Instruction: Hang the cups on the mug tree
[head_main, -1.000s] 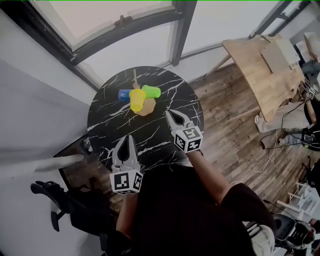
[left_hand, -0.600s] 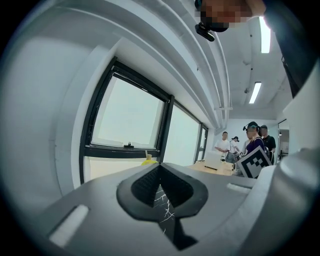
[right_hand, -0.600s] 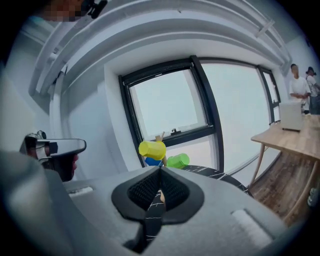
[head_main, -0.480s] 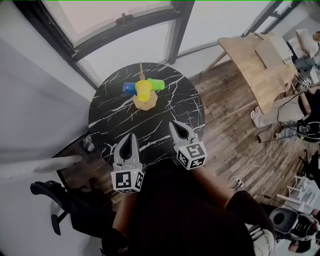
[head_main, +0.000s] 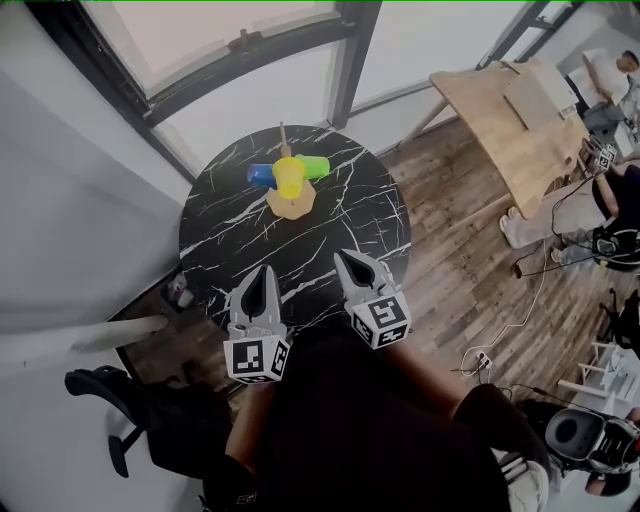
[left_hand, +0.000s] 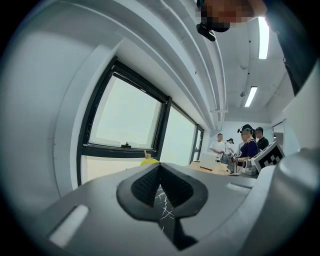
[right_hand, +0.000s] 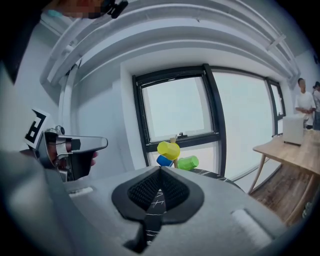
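Note:
A wooden mug tree (head_main: 289, 204) stands at the far side of the round black marble table (head_main: 215, 225). Three cups hang on it: a yellow cup (head_main: 289, 176), a blue cup (head_main: 261, 175) and a green cup (head_main: 313, 167). In the right gripper view the yellow cup (right_hand: 169, 149), blue cup (right_hand: 162, 161) and green cup (right_hand: 187, 162) show beyond the jaws. My left gripper (head_main: 259, 281) and right gripper (head_main: 349, 267) hover over the table's near edge, both shut and empty. The left gripper view shows only the yellow cup's top (left_hand: 149, 161).
A window (head_main: 220, 60) runs behind the table. A wooden table (head_main: 510, 110) stands at the right on the plank floor, with people beside it. A black chair base (head_main: 110, 395) sits at the lower left. Cables lie on the floor at right.
Both grippers have drawn back from the mug tree toward the table's near edge, the right one farther and higher. The three cups stay on the tree.

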